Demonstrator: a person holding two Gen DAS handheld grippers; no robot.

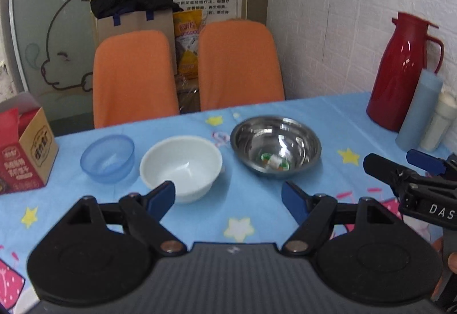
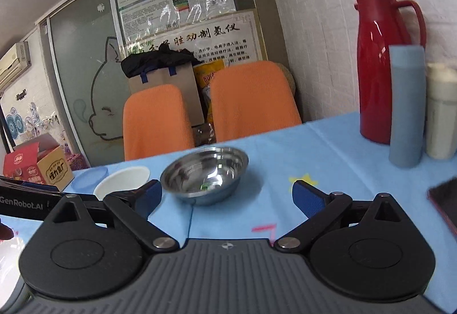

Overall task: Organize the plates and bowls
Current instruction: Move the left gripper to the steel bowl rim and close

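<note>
Three bowls stand in a row on the blue star-patterned tablecloth [image 1: 257, 217]. In the left wrist view a clear blue bowl [image 1: 108, 157] is at the left, a white bowl [image 1: 181, 167] in the middle, and a steel bowl [image 1: 275, 146] with small wrapped sweets inside at the right. My left gripper [image 1: 228, 198] is open and empty, just in front of the white bowl. My right gripper [image 2: 227, 197] is open and empty, just in front of the steel bowl [image 2: 204, 174]. The white bowl [image 2: 122, 181] and the blue bowl [image 2: 90, 177] show at its left.
A red thermos jug [image 1: 402, 71], a blue cylinder [image 1: 418, 111] and a cream bottle [image 1: 441, 122] stand at the table's far right. A red and brown carton [image 1: 24, 148] sits at the far left. Two orange chairs [image 1: 185, 71] stand behind the table. A dark phone [image 2: 445, 199] lies at the right edge.
</note>
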